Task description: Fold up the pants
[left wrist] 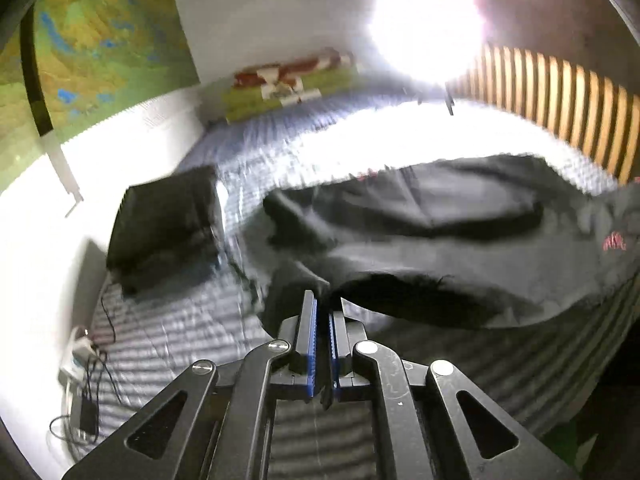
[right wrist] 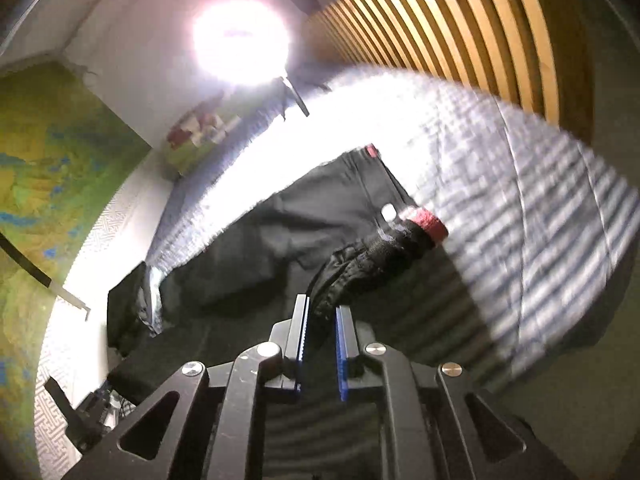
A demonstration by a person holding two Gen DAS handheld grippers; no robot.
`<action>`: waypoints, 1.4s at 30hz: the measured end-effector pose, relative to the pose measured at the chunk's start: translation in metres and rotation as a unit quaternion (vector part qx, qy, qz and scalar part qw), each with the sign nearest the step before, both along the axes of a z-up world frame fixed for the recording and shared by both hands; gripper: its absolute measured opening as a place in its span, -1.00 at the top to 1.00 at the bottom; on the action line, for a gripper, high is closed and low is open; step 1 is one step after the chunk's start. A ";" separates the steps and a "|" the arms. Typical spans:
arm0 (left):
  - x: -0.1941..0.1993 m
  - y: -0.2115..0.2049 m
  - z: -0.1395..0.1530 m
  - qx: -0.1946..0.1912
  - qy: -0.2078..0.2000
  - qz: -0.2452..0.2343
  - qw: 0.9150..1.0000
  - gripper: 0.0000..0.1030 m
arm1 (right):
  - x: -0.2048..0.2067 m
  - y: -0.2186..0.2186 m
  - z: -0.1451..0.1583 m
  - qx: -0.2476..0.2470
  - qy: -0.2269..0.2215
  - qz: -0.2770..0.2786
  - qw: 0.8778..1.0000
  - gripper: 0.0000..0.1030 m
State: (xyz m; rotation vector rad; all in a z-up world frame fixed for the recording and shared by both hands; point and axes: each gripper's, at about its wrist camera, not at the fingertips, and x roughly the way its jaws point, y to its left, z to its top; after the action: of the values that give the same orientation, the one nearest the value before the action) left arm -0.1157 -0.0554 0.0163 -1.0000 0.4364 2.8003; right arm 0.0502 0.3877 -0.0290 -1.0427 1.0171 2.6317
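Black pants (left wrist: 460, 240) with a small red logo hang lifted over a blue-and-white striped bed (left wrist: 172, 320). In the left wrist view my left gripper (left wrist: 323, 300) is shut on a hem end of the pants, with dark cloth pinched between the blue pads (left wrist: 312, 344). The right wrist view shows the pants (right wrist: 304, 232) stretching away to the left, their waistband with red trim (right wrist: 430, 222) bunched near the fingers. My right gripper (right wrist: 322, 312) is shut on the black waistband cloth, which fills the gap between its jaws.
A folded black garment (left wrist: 168, 224) lies on the bed at left. Cables and a charger (left wrist: 86, 384) sit by the bed's near-left edge. A bright lamp (left wrist: 428, 24) glares at the far end, a wooden slatted wall (left wrist: 560, 100) runs along the right, and a green map (left wrist: 92, 44) hangs left.
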 end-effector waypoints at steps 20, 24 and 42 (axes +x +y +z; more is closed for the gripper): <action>-0.277 0.047 0.015 -0.016 -0.031 0.020 0.999 0.91 | -0.239 0.032 0.010 0.079 -0.016 -0.042 0.996 0.92; -0.325 0.063 -0.016 -0.042 -0.049 0.025 0.998 0.92 | -0.295 0.036 -0.018 0.110 -0.059 -0.047 0.991 0.92; -0.383 -0.024 -0.027 0.001 -0.100 0.107 0.989 -0.31 | -0.356 0.029 -0.038 0.211 -0.103 0.019 0.972 0.43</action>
State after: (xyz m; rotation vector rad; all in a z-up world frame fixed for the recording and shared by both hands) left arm -0.4982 -0.0793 -0.0108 -1.3880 0.3167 2.8379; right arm -0.3058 0.4167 -0.0665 -1.1980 0.3727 2.5343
